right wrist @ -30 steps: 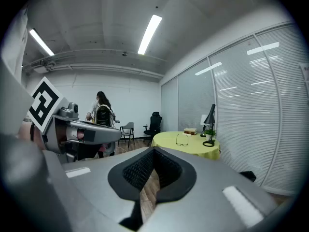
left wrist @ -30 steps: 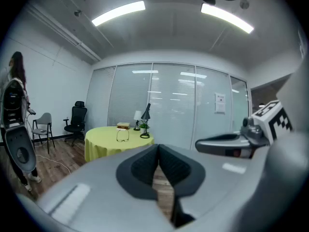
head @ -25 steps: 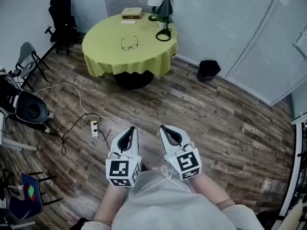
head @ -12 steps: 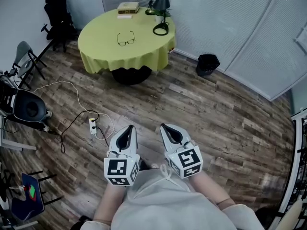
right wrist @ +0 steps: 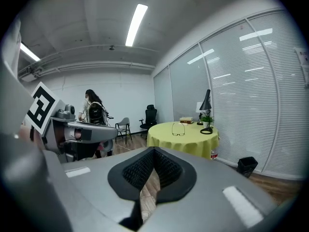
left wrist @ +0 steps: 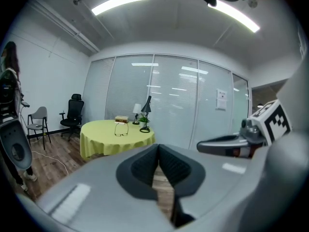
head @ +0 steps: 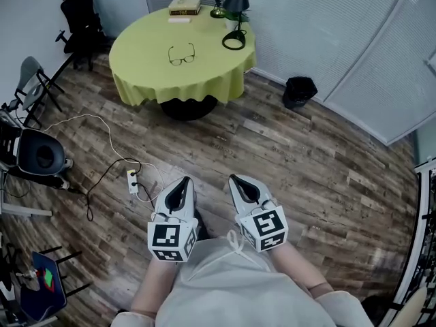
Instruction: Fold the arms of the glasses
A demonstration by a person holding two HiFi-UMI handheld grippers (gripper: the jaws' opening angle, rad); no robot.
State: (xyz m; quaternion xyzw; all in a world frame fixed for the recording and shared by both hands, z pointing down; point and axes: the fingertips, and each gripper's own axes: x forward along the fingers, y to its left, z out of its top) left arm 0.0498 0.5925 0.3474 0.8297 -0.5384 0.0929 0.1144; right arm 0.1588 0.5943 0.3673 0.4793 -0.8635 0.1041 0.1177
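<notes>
The glasses (head: pixel 182 55) lie with arms open on the round table under a yellow cloth (head: pixel 146 80), far across the room. My left gripper (head: pixel 184 183) and right gripper (head: pixel 236 181) hang side by side close to my body, over the wood floor, both shut with nothing between the jaws. The left gripper view shows the glasses (left wrist: pixel 121 128) small on the table (left wrist: pixel 116 139), beyond the shut left gripper (left wrist: pixel 158 149). In the right gripper view the glasses (right wrist: pixel 178 129) sit above the shut right gripper (right wrist: pixel 153 152).
A black desk lamp (head: pixel 235 19), a white lamp and a book (head: pixel 184 5) share the table. A black bin (head: pixel 299 91) stands to its right. A power strip (head: pixel 133 181) with cables lies on the floor at left. Chairs (head: pixel 78 16) line the left wall. A person with a backpack (right wrist: pixel 95 113) stands beyond.
The head view has shifted slightly, so the table sits a little higher in the picture. Both grippers stay shut in the same place near my body.
</notes>
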